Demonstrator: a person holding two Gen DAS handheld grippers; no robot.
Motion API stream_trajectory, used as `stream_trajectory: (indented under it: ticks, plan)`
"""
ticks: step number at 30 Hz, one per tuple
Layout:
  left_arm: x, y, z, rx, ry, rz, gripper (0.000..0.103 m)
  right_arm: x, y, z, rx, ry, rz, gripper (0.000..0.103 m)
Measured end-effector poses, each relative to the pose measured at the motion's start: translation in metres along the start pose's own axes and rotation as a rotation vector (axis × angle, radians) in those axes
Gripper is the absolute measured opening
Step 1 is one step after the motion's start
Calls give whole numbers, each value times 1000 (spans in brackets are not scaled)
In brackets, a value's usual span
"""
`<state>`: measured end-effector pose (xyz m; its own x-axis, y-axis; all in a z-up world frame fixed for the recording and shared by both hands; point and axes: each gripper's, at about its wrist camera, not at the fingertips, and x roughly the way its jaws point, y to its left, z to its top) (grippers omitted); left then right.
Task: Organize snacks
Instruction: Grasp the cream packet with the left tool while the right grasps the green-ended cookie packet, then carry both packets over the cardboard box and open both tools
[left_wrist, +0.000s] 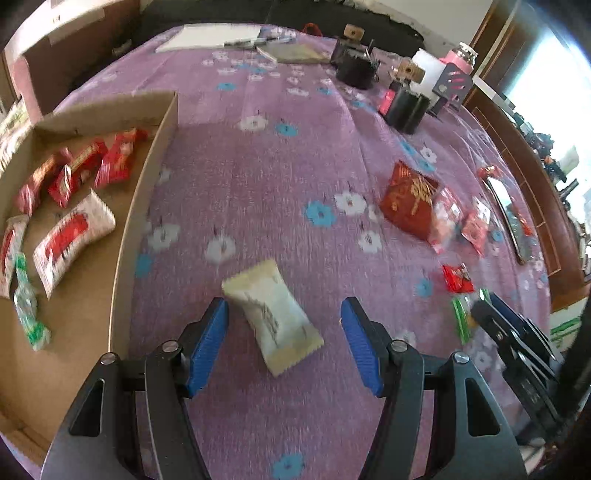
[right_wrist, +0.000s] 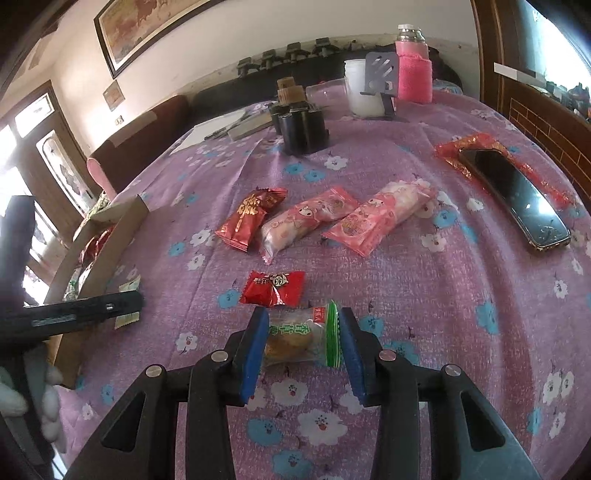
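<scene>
My left gripper is open, its blue pads on either side of a cream-white snack packet lying on the purple cloth. A cardboard box at the left holds several red, white and green snacks. My right gripper has its pads around a clear green-striped pastry packet, both pads touching its ends. A small red candy packet lies just beyond it. A red packet and two pink packets lie farther out. The right gripper also shows in the left wrist view.
A phone lies on a red wrapper at the right. Black holders, a white cup and a pink bottle stand at the far edge. A notepad and pens lie at the back. The left gripper's arm is at the left.
</scene>
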<state>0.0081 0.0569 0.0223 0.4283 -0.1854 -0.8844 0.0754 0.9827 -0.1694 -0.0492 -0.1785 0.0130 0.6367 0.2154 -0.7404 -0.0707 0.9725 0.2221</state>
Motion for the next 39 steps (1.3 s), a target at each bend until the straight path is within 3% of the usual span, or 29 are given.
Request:
stream_trajectory:
  ticks: [3,4,5,6,10,15,21,24,27,28,35,37,39]
  plan:
    - [3,-4,1,39,-20,27,62,-1,1,-1,-2,11,32,40]
    - [5,-8,0,82,-28,43,56,-1,2,-2,-6,19,54,40]
    - [5,-11,-2,111,-40,61,45,0,4,-3,-13,33,90,40]
    - [4,-13,-4,131,-50,73,24,0,6,-4,-19,48,133,40]
    - [-5,-8,-13,113,-57,4,24,-2,17,-6,-58,63,226,40]
    - [-27,3,-21,64,-88,-103,24,-8,21,-7,-73,34,255,29]
    - [-49,7,-29,51,-130,-190,24,-10,23,-7,-70,22,288,26]
    - [-55,10,-33,36,-138,-228,24,-16,25,-7,-83,-4,311,30]
    - [-58,15,-40,19,-140,-254,24,-11,29,-8,-97,11,278,53]
    - [-59,16,-43,14,-139,-264,24,-9,31,-9,-105,16,261,56]
    - [-68,35,-59,-41,-155,-314,24,3,56,-19,-238,41,169,55]
    - [-73,44,-63,-57,-162,-317,24,4,63,-22,-275,43,144,47]
    - [-81,56,-66,-72,-176,-313,24,3,71,-26,-318,37,100,46]
